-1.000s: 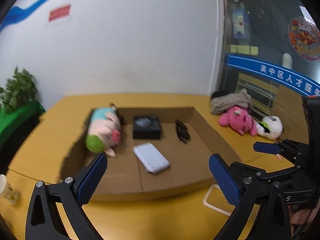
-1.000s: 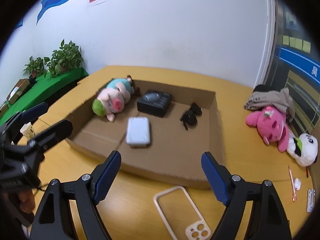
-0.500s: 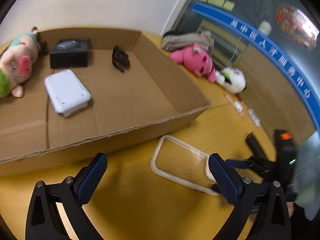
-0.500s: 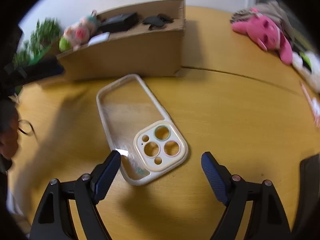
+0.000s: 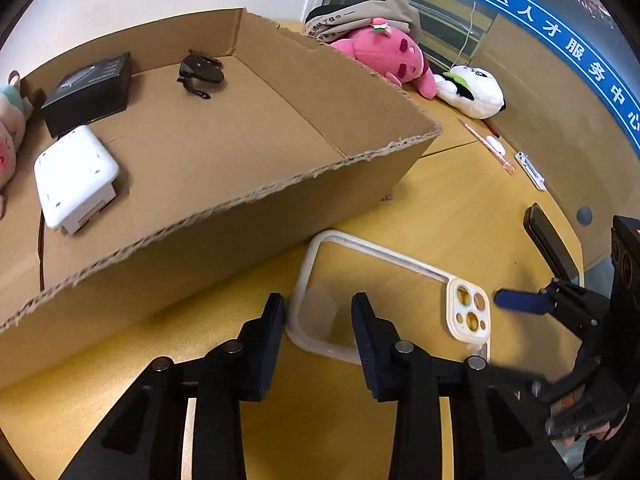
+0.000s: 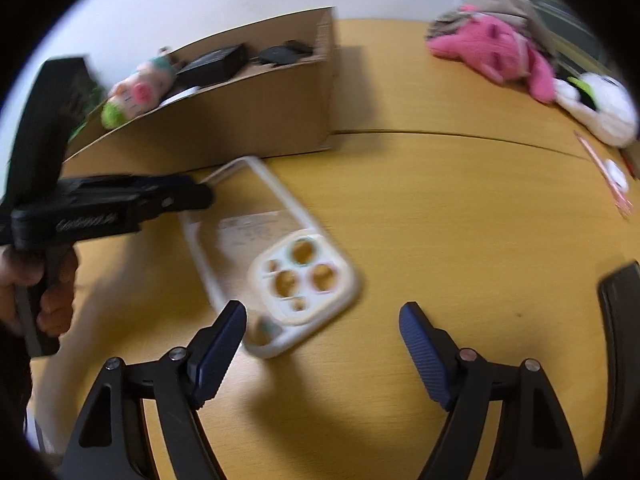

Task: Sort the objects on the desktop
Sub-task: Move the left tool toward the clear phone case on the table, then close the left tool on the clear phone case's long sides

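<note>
My left tool (image 5: pixel 318 312) is sitting half-closed around the bottom corner of the phone case (image 5: pixel 390 276); can't tell if it's actually gripping. My right tool (image 6: pixel 322 320) is hanging wide open over the camera-cutout end. Case is lying flat on the counter (image 5: pixel 440 208), just beside the cardboard box (image 5: pixel 248 236).

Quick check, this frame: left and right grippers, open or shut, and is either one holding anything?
Left gripper: partly closed, fingers straddling the phone case corner; firm grip cannot be told.
Right gripper: open, holding nothing, beside the case's camera end.
</note>
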`<state>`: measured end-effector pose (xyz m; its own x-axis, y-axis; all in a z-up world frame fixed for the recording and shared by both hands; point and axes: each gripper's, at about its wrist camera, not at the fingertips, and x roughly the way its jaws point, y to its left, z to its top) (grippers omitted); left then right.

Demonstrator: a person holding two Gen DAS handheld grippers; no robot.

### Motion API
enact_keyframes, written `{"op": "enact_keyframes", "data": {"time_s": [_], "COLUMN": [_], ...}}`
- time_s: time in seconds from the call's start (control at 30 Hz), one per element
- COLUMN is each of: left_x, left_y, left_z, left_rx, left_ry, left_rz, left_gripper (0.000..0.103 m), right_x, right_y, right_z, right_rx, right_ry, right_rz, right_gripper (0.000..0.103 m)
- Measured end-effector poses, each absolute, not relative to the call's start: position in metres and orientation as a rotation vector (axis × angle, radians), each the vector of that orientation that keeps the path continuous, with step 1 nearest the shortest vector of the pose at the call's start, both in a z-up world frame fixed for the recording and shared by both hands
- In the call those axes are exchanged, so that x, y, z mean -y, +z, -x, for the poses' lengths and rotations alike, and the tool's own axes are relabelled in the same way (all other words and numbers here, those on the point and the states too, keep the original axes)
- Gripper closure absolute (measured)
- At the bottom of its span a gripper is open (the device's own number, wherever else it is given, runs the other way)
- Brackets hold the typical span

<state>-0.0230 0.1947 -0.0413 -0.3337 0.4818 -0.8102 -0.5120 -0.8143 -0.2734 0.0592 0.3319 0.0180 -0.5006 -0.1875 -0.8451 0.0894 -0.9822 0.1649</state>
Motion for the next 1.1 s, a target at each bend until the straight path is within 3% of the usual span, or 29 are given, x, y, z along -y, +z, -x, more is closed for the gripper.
{"op": "enact_keyframes", "data": {"time_s": [0.1,0.23,0.47,0.5,0.53,0.6,0.63,0.77,1.03,1.1], "left_x": [-0.185,-0.175,-0.165,-0.160,-0.155,-0.144,-0.138,-0.115,-0.121,-0.123], "left_y": [-0.041,-0.040,-0.036,-0.034,-0.032,-0.026,-0.022,-0.013,-0.036,-0.036], "left_z": [0.016,0.004,-0.019,-0.022,-0.024,-0.028,-0.032,-0.045,-0.095,-0.102], "left_rx": [-0.021,-0.023,-0.146,-0.160,-0.176,-0.221,-0.236,-0.334,-0.658,-0.667], "left_ry": [2.148,2.129,2.102,2.108,2.121,2.166,2.176,2.137,1.779,1.720], "left_rz": [1.300,1.303,1.270,1.260,1.251,1.215,1.182,1.108,1.074,1.055], "left_gripper": [0.071,0.071,0.070,0.062,0.043,0.018,0.015,0.003,0.002,0.001], "right_x": [-0.315,-0.302,-0.298,-0.291,-0.281,-0.261,-0.251,-0.217,-0.193,-0.190], "right_y": [0.019,0.016,0.018,0.017,0.017,0.018,0.019,0.019,0.022,0.023], "right_z": [-0.061,-0.055,-0.027,-0.028,-0.031,-0.040,-0.047,-0.078,-0.115,-0.117], "right_rx": [0.078,-0.192,-0.410,-0.443,-0.483,-0.557,-0.589,-0.709,-0.884,-0.919], "right_ry": [-2.499,-2.493,-2.243,-2.195,-2.144,-2.040,-1.988,-1.787,-1.480,-1.434], "right_rz": [-1.446,-1.474,-1.402,-1.379,-1.350,-1.292,-1.260,-1.127,-0.983,-0.975], "right_gripper": [0.017,0.017,0.017,0.017,0.018,0.020,0.020,0.020,0.020,0.020]}}
